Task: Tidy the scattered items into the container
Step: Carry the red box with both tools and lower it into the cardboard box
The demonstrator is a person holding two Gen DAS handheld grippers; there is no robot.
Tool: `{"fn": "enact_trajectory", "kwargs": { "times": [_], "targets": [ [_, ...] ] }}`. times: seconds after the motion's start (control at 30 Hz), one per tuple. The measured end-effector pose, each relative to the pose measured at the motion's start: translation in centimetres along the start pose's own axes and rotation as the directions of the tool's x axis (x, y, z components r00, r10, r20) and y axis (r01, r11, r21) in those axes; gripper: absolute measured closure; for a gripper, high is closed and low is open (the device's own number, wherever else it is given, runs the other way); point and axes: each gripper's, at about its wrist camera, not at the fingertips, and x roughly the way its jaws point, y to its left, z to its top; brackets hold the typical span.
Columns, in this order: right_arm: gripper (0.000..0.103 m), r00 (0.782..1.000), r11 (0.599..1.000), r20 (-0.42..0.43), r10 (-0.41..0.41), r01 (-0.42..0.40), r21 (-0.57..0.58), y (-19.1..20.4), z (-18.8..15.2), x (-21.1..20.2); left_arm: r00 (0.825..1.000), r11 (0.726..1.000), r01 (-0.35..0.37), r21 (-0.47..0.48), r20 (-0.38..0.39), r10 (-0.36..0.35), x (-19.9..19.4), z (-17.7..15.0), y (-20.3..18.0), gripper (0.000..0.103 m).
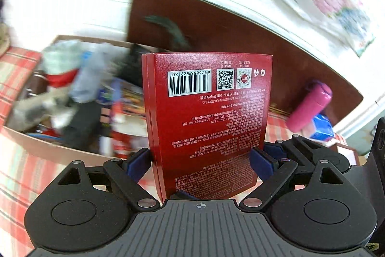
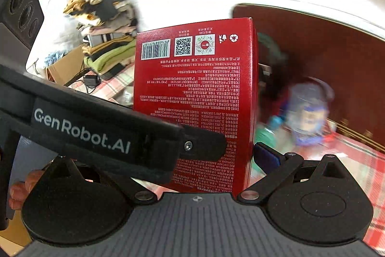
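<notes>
Left gripper [image 1: 199,161] pinching the flat glossy red cardboard packet [image 1: 207,117] with white print and a barcode, blue pads [image 1: 138,163] pressed on both long edges, packet upright and off the cloth

Open brown cardboard box [image 1: 60,148], the container, sits just left of and behind the held packet. It's already heaped with blurred stuff: packets, something grey, something red. Most of the tidying looks done

Red packet is not in the box yet, it's above the checked red-and-white cloth [image 1: 19,175] beside the box's near wall

Right gripper [image 2: 211,160] is also around the packet. One blue pad sits right at the packet's edge and the other is hidden behind the left gripper's black body, so can't tell if it is gripping or just spread beside it

Still out, on the far side of the packet from the box: pink cylindrical plastic bottle [image 1: 310,107] lying on the cloth, and a blue packet [image 1: 322,128] just past it

Left to do, judging by this: drop the red packet in, then the bottle and the blue packet
</notes>
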Motion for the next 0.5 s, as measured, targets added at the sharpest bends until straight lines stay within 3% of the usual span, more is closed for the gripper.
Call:
{"fn": "enact_trajectory", "kwargs": {
  "times": [0.2,0.5],
  "targets": [
    [0.002,1.0,1.0,-0.022,-0.013,0.013,0.015,6.5,4.0,6.9,1.0,1.0,0.011,0.022,-0.026,-0.01,-1.4,2.5,9.0,0.014],
    [0.002,0.996,0.994,-0.086,0.0,0.009,0.107,10.8,7.6,15.5,0.991,1.0,0.016,0.02,-0.13,-0.013,-0.5,8.6,19.3,0.014]
  ]
}}
